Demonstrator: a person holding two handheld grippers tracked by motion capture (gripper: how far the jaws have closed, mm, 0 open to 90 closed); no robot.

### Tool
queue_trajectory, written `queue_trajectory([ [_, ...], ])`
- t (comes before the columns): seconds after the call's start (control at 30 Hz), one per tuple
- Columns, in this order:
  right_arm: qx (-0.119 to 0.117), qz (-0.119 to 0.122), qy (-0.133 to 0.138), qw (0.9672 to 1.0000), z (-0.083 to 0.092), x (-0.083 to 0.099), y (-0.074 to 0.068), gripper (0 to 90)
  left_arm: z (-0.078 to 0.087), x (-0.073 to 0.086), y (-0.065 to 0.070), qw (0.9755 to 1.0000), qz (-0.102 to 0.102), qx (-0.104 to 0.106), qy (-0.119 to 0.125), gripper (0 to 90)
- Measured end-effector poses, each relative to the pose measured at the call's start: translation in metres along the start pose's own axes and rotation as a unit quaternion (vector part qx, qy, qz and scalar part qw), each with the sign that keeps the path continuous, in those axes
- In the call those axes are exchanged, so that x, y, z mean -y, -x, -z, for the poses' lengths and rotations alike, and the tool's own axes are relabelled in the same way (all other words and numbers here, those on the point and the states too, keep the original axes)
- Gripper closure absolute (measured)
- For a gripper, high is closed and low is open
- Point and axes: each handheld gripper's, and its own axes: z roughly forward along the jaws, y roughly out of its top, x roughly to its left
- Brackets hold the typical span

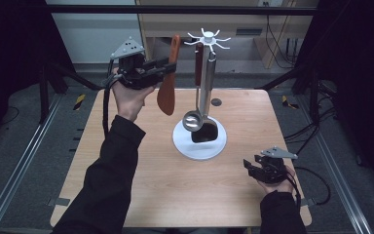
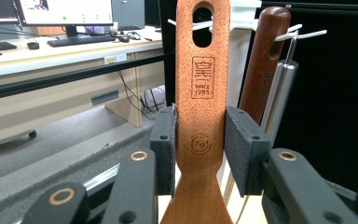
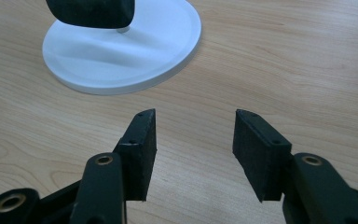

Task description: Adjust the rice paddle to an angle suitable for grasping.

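Left gripper (image 1: 168,66) clamps wooden spatula (image 1: 167,92) beside rack (image 1: 199,139) holding ladle (image 1: 195,119).

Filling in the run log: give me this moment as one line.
left tool: shut on wooden spatula | near rack hooks | right tool: open, empty, over table

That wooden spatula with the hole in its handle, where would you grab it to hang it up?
Judging by its shape, on the flat handle below the hanging hole, pads on the two narrow edges. The left gripper holds the wooden spatula that way, coming level at the upright handle. This leaves the hole free for a hook on the white rack.
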Motion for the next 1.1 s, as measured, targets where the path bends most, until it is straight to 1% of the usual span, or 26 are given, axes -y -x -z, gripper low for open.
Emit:
queue_trajectory([
  [0.43, 0.000, 0.001, 0.001, 1.0000, 0.000, 0.000, 0.000, 49.6, -0.011, -0.004, -0.001, 1.0000, 0.002, 0.005, -0.008, 65.2],
  [0.63, 0.000, 0.000, 0.000, 1.0000, 0.000, 0.000, 0.001, 49.6, -0.016, -0.005, -0.001, 0.9999, 0.004, 0.012, -0.006, 65.2],
  [0.87, -0.001, 0.000, 0.001, 1.0000, 0.001, 0.000, 0.001, 49.7, -0.020, -0.004, 0.001, 0.9997, 0.001, 0.017, -0.016, 65.2],
  [1.1, -0.001, 0.000, 0.001, 1.0000, 0.001, 0.000, 0.001, 49.7, -0.025, -0.006, 0.003, 0.9996, -0.001, 0.020, -0.021, 65.2],
])
